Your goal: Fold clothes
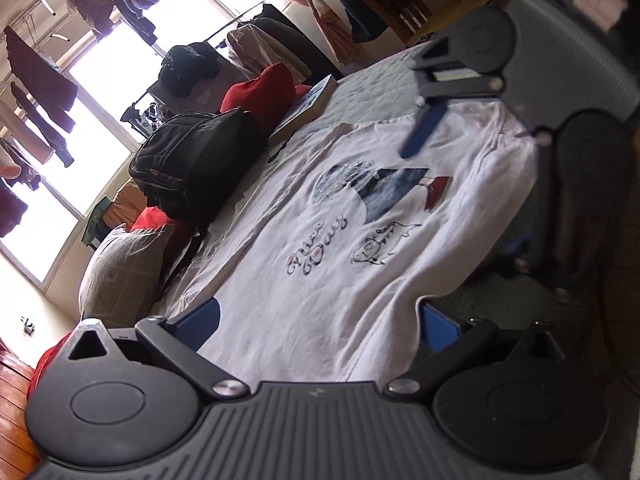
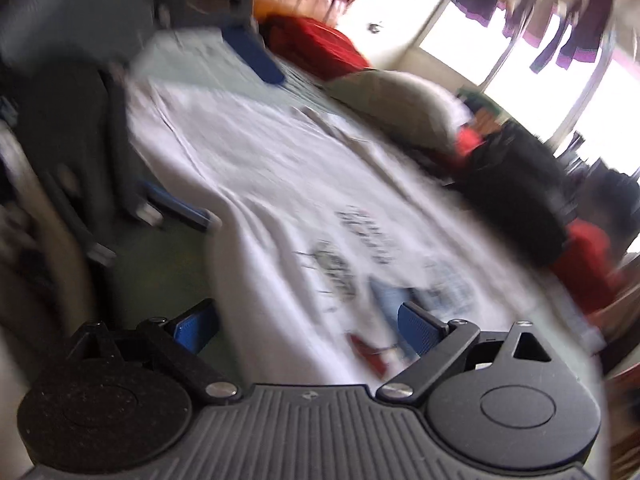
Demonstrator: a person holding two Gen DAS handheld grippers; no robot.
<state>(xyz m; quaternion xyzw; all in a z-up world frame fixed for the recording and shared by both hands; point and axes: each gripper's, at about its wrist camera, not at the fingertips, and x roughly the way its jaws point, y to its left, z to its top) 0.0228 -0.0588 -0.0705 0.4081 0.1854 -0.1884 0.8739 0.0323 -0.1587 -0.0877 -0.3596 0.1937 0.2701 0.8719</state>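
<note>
A white cotton T-shirt (image 1: 340,216) with a printed picture and script lettering lies spread flat on a grey-green quilted bed (image 1: 384,80). The left gripper (image 1: 320,324) sits low at one end, blue fingers (image 1: 200,320) spread wide, the cloth between them. The right gripper (image 2: 308,326) faces it from the opposite end, likewise spread. A black backpack (image 1: 200,164) lies beside the shirt.

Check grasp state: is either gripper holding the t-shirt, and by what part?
Nothing is held. The left gripper and right gripper both have their fingers spread wide over the flat white t-shirt, with no cloth pinched.
</note>
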